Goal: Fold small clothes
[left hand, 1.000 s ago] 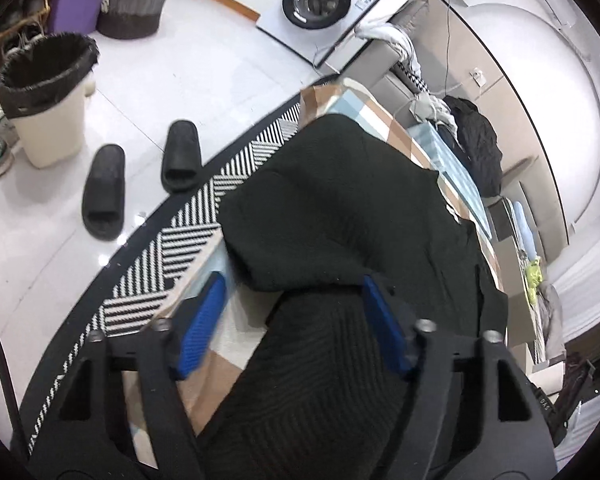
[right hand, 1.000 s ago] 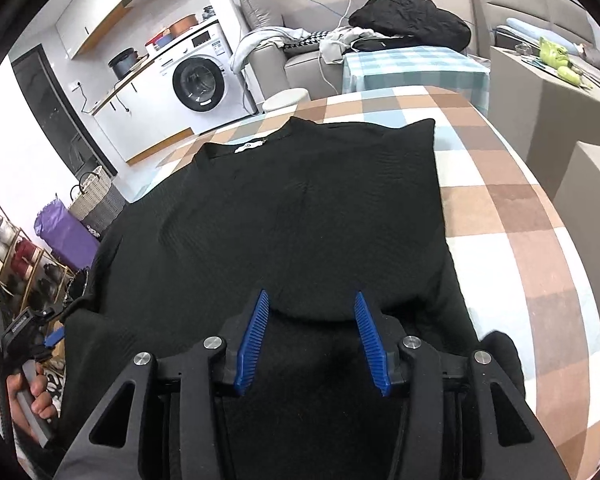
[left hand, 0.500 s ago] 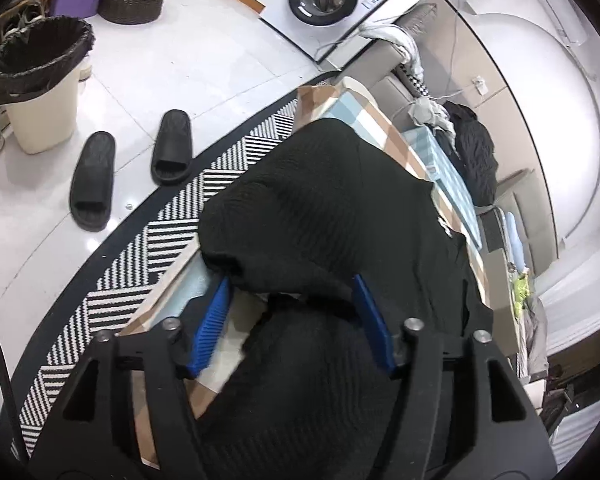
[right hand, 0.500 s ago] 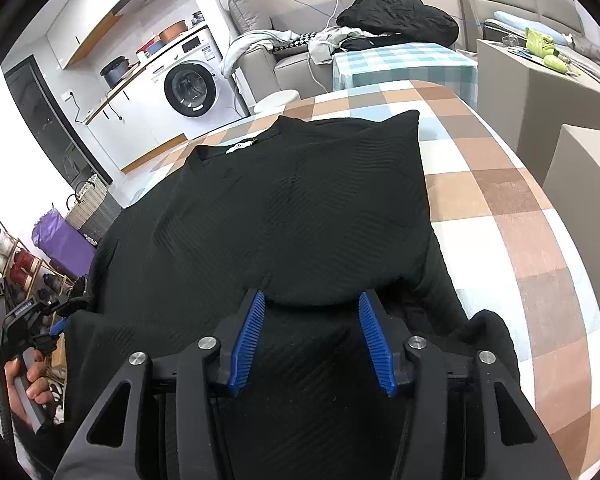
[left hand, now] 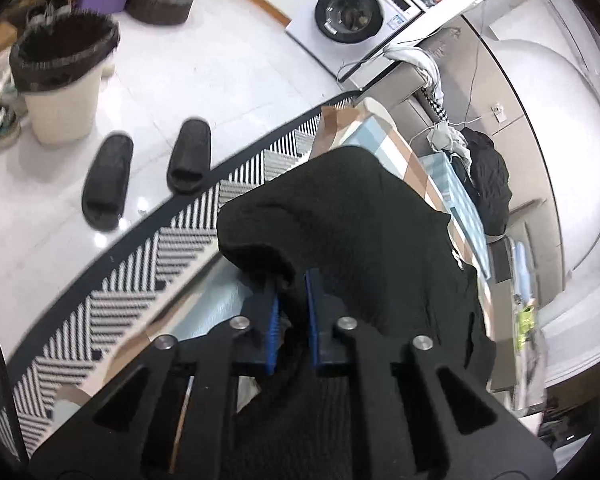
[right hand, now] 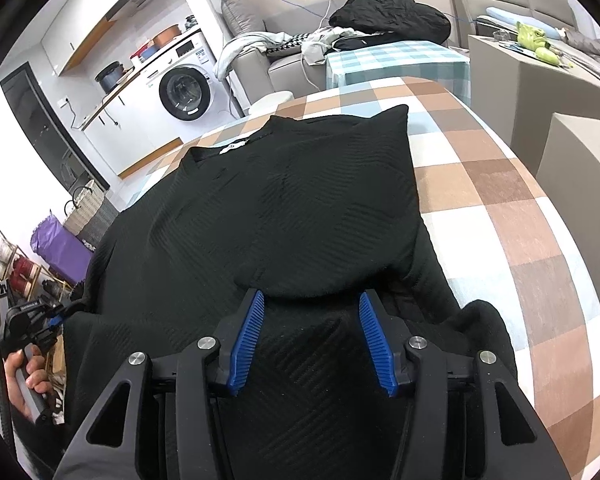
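**Sweater pinched at its left edge, spread on a checked table**

Sweater, black and ribbed, lies flat on the checked table. The left gripper has its blue jaws nearly together, clamping a fold of the sweater's edge. The right gripper hovers with jaws half apart over the near hem, gripping nothing. Beyond the table, slippers sit on the white floor near a washer.

Sweater hem hidden behind left gripper body, lower frame. Slippers and bin motion-blurred, upper left. Person's hand cut off at left edge.
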`<state>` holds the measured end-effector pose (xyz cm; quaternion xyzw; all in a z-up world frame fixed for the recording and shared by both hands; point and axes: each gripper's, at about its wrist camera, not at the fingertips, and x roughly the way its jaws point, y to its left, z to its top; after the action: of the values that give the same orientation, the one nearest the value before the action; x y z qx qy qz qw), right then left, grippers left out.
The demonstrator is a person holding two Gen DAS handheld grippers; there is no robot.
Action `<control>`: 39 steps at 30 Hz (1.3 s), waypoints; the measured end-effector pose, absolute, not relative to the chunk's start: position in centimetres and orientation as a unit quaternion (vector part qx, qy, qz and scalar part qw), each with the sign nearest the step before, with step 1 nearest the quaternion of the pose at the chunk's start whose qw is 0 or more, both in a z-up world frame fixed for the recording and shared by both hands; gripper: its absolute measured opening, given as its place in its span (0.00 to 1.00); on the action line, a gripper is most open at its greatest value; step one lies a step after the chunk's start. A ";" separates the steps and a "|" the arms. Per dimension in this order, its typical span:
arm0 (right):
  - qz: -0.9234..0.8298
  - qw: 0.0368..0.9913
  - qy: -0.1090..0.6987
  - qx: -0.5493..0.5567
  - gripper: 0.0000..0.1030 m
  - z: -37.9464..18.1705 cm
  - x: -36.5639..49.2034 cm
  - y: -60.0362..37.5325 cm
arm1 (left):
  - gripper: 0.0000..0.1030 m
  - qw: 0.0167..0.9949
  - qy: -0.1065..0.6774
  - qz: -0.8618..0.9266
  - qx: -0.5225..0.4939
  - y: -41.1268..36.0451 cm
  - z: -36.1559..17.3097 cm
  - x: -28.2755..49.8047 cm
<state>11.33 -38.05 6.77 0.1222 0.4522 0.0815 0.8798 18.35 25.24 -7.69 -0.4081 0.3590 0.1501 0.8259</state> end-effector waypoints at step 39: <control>0.067 0.882 0.446 0.136 0.55 7.2 9.6 -39.9 | 0.61 0.889 0.386 0.024 -0.245 15.9 -4.2 26.3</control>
<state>9.56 -39.90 7.15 0.1358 0.4460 0.0671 0.8821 26.34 15.94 -4.25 -0.2448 0.3857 0.0243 0.8892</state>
